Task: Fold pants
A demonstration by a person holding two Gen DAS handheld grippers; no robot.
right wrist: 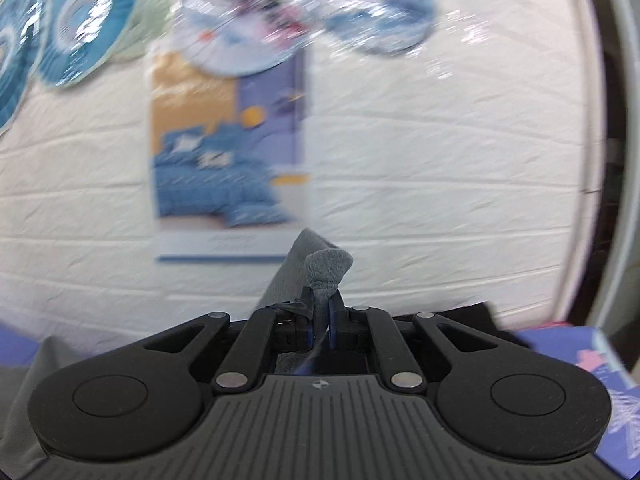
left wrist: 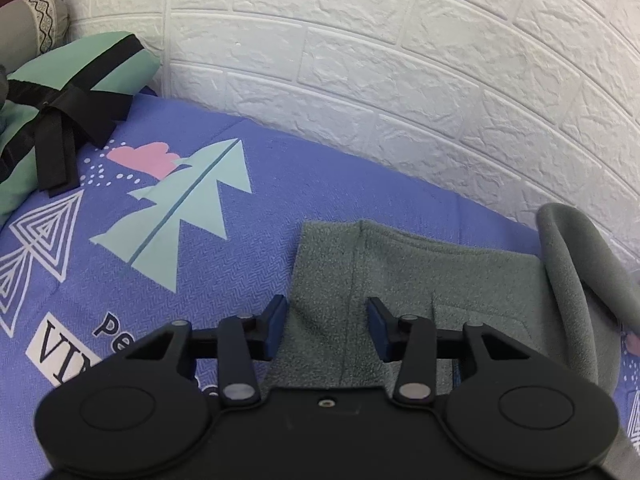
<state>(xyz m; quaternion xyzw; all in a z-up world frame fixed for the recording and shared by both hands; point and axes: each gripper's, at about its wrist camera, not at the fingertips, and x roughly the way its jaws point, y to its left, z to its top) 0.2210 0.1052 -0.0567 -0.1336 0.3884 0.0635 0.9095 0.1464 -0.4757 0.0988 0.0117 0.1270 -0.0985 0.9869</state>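
Observation:
Grey-green fleece pants [left wrist: 400, 272] lie on a purple patterned bedsheet [left wrist: 240, 220] by the wall. One part of them curls up at the right [left wrist: 568, 264]. My left gripper [left wrist: 327, 316] is open just above the pants, its fingers on either side of a seam, holding nothing. My right gripper [right wrist: 320, 312] is shut on a bunched bit of the pants [right wrist: 326, 272] and holds it up in the air facing the wall. More grey fabric hangs at the lower left [right wrist: 24, 400] of the right wrist view, which is blurred.
A white brick-pattern wall [left wrist: 400, 60] runs along the bed's far edge. A green bundle tied with a black ribbon [left wrist: 60, 112] and a grey pillow [left wrist: 28, 20] sit at the far left. A poster [right wrist: 228, 152] and paper fans [right wrist: 80, 20] hang on the wall.

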